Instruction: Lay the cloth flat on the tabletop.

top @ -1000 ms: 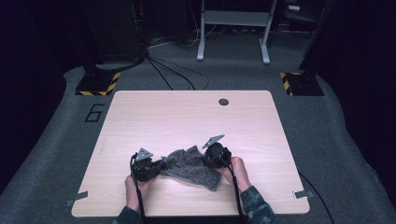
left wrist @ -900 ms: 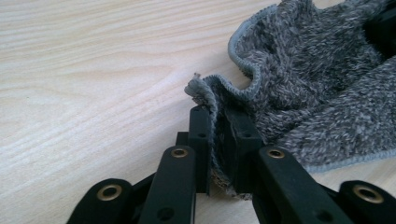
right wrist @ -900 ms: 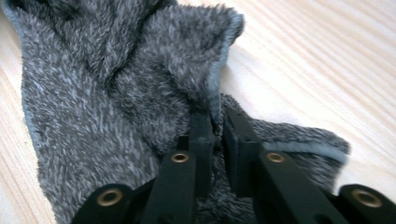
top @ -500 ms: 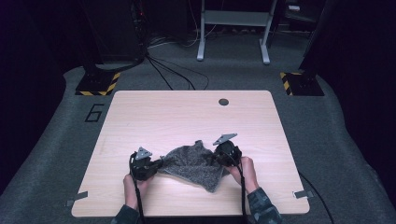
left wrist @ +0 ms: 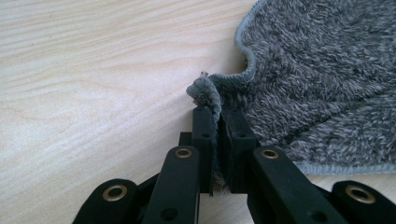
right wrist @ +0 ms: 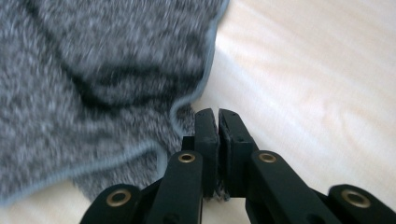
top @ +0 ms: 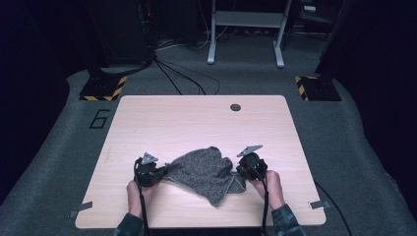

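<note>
cloth [top: 204,172]: grey, fleecy, on the near half of the worktop [top: 196,123], between both claws.
left claw [left wrist: 218,116]: clamped on a cloth corner.
right claw [right wrist: 218,116]: jaws together; a thin bit of cloth edge seems pinched.
done: two ends gripped, cloth partly drawn out.
left: far part rumpled; flattening or folding not yet done.

bare table [top: 196,123] beyond the grey cloth [top: 204,169], small hole [top: 235,107] near far edge
</note>
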